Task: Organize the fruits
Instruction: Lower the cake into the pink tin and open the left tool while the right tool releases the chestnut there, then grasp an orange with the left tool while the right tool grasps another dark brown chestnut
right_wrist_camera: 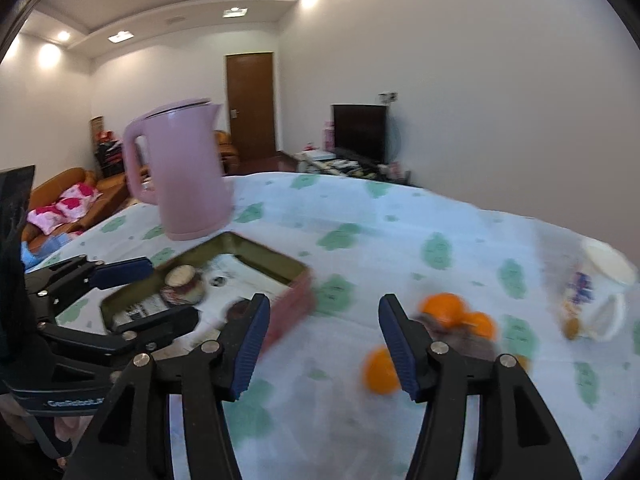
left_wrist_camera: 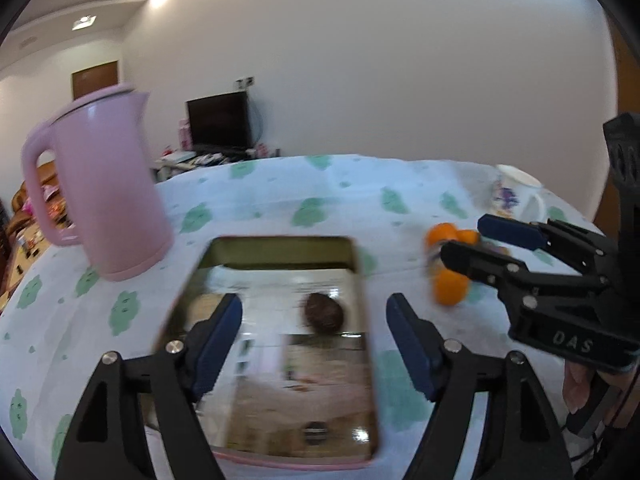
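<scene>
A shiny rectangular metal tray (left_wrist_camera: 362, 320) (right_wrist_camera: 298, 270) lies on the table with a dark round fruit (left_wrist_camera: 324, 313) in it. My left gripper (left_wrist_camera: 314, 344) is open and empty, low over the tray, and shows in the right wrist view (right_wrist_camera: 160, 292). Several oranges (left_wrist_camera: 450, 285) (right_wrist_camera: 444, 310) lie with a dark fruit (right_wrist_camera: 466, 338) right of the tray. My right gripper (right_wrist_camera: 324, 344) is open and empty, between tray and oranges; in the left wrist view (left_wrist_camera: 464, 240) its fingertips are by the oranges. A small jar-like object (right_wrist_camera: 182, 284) sits in the tray.
A tall pink kettle (left_wrist_camera: 104, 188) (right_wrist_camera: 184, 172) stands just behind the tray's far left corner. A white floral mug (left_wrist_camera: 514, 196) (right_wrist_camera: 596, 300) stands beyond the oranges at the right. The table wears a white cloth with green prints (left_wrist_camera: 312, 200). The view is motion-blurred.
</scene>
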A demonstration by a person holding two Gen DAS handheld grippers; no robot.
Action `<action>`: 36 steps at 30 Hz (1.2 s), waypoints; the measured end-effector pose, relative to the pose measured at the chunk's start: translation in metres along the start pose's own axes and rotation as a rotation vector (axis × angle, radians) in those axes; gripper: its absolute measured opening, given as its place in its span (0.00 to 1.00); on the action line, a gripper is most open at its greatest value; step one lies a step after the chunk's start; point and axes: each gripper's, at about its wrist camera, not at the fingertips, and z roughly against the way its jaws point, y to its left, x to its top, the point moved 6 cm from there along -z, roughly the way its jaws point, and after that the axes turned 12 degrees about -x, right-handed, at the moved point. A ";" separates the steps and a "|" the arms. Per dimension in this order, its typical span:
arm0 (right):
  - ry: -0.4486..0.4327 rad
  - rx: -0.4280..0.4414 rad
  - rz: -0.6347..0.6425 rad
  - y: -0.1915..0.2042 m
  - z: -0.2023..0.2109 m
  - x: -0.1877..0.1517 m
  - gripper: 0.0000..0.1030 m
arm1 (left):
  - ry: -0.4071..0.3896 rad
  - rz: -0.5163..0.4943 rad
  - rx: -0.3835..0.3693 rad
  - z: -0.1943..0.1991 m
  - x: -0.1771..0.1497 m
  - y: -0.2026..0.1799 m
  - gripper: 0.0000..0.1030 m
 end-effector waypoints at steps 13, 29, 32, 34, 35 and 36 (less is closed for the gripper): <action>0.111 -0.240 -0.112 -0.115 0.017 -0.048 0.57 | 0.084 -0.054 -0.123 -0.048 -0.002 -0.079 0.75; 0.340 -0.178 -0.056 -0.116 -0.011 -0.089 0.57 | 0.257 -0.018 -0.193 -0.118 -0.004 -0.098 0.58; 0.382 -0.176 -0.036 -0.112 -0.017 -0.096 0.52 | 0.285 -0.005 -0.203 -0.126 -0.008 -0.096 0.46; 0.383 -0.157 -0.042 -0.111 -0.019 -0.097 0.44 | 0.297 0.019 -0.224 -0.128 -0.010 -0.093 0.37; 0.381 -0.160 -0.037 -0.110 -0.018 -0.096 0.44 | 0.294 0.030 -0.233 -0.128 -0.010 -0.092 0.36; 0.375 -0.162 -0.030 -0.108 -0.018 -0.095 0.44 | 0.294 0.033 -0.239 -0.128 -0.010 -0.092 0.36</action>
